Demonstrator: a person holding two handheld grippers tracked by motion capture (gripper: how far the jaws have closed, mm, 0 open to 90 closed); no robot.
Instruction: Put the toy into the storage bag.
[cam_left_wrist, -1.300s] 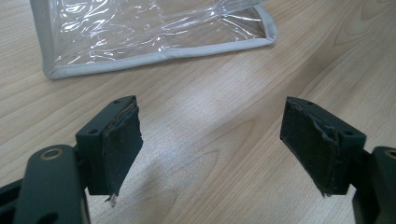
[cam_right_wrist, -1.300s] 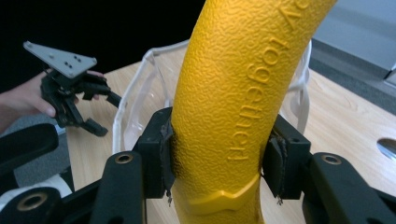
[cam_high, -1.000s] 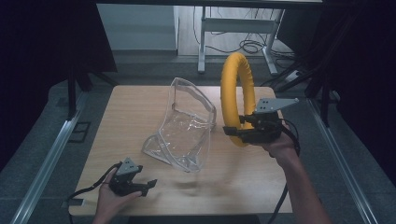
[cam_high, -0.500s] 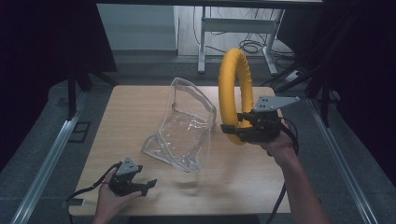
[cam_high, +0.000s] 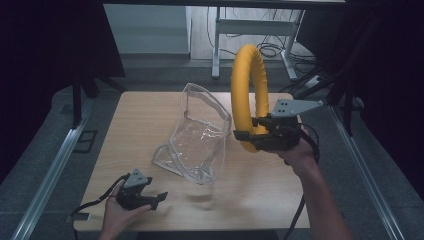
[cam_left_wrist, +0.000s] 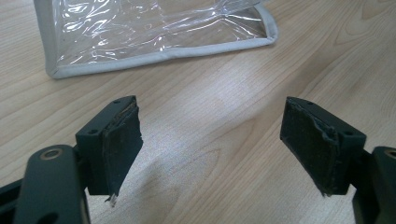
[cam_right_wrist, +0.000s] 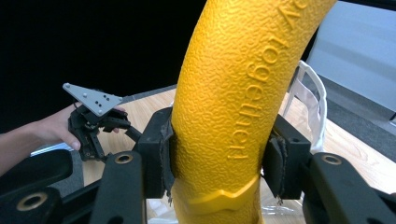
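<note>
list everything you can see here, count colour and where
ring: 1, yellow, textured with raised lettering, held upright above the table's right half, clamped at its lower part
bag: 1, clear plastic with pale grey edging, mid table, partly standing
table: 1, light wood, centre of the high view
right gripper: 1, black with grey plate, shut on the ring, in the person's right hand
left gripper: 1, black, jaws open and empty, low at the table's near left edge

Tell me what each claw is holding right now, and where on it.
Right claw grips the yellow ring across its bottom curve. Left claw is open, holding nothing.
</note>
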